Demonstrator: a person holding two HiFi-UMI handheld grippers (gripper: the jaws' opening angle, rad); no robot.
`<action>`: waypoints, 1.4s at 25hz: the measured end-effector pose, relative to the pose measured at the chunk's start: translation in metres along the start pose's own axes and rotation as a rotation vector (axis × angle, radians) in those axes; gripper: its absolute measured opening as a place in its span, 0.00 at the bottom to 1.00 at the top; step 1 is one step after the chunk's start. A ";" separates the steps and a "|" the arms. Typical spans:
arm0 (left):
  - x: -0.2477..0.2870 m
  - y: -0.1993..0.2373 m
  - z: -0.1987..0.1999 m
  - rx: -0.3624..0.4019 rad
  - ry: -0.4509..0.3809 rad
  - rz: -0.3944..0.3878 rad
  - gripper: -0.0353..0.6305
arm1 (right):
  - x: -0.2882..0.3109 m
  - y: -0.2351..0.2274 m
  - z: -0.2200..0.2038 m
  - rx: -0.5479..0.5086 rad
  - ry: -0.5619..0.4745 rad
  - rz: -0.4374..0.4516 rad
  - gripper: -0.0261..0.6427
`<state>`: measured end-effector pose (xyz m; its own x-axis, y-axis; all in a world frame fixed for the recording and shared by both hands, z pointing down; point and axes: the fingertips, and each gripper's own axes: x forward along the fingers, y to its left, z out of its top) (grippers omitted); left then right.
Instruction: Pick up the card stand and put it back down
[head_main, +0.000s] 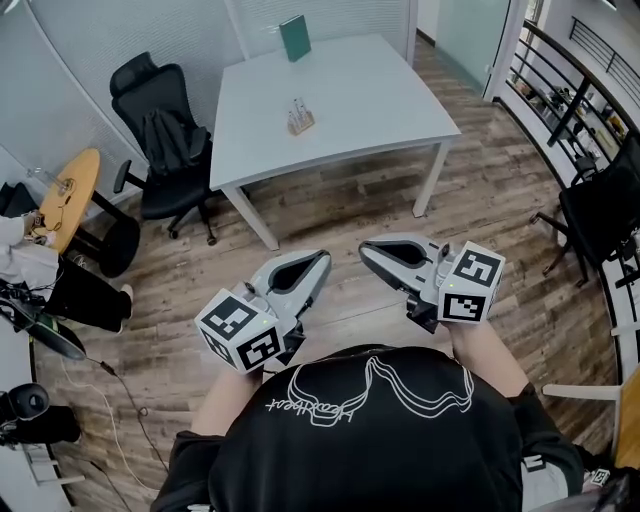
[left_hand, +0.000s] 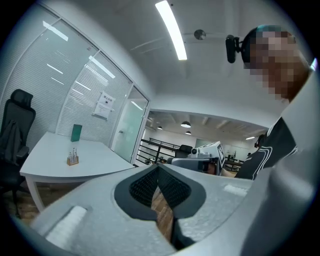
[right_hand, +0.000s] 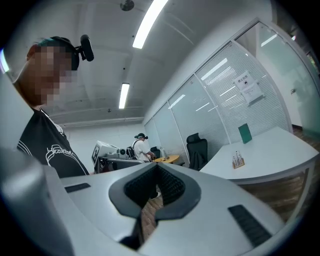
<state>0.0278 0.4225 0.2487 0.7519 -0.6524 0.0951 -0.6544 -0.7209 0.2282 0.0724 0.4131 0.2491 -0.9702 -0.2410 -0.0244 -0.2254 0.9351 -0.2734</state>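
Note:
The card stand (head_main: 300, 119) is a small wooden block with thin upright holders, standing near the middle of the white table (head_main: 370, 110). It also shows far off in the left gripper view as the stand (left_hand: 73, 159) and in the right gripper view as the stand (right_hand: 238, 161). My left gripper (head_main: 321, 261) and right gripper (head_main: 366, 250) hang side by side over the wooden floor, well short of the table. Each one's jaws are shut with nothing between them, as the left gripper (left_hand: 158, 168) and the right gripper (right_hand: 156, 168) show close up.
A green upright board (head_main: 294, 38) stands at the table's far edge. A black office chair (head_main: 165, 140) sits left of the table, with a round wooden table (head_main: 70, 195) and a seated person (head_main: 40, 275) further left. A dark railing (head_main: 570, 90) and another chair (head_main: 600, 215) stand at the right.

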 end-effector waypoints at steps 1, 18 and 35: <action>0.003 -0.002 -0.001 -0.003 -0.003 0.001 0.07 | -0.004 -0.002 -0.001 0.001 0.001 0.004 0.05; 0.066 -0.010 -0.038 -0.026 0.005 0.040 0.07 | -0.054 -0.047 -0.026 -0.019 -0.004 0.018 0.05; 0.163 0.255 0.014 -0.108 0.041 0.020 0.07 | 0.109 -0.277 0.014 0.108 0.054 -0.015 0.05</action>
<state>-0.0174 0.1295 0.3088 0.7428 -0.6547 0.1400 -0.6586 -0.6768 0.3289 0.0301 0.1244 0.3088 -0.9709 -0.2376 0.0313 -0.2317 0.8973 -0.3759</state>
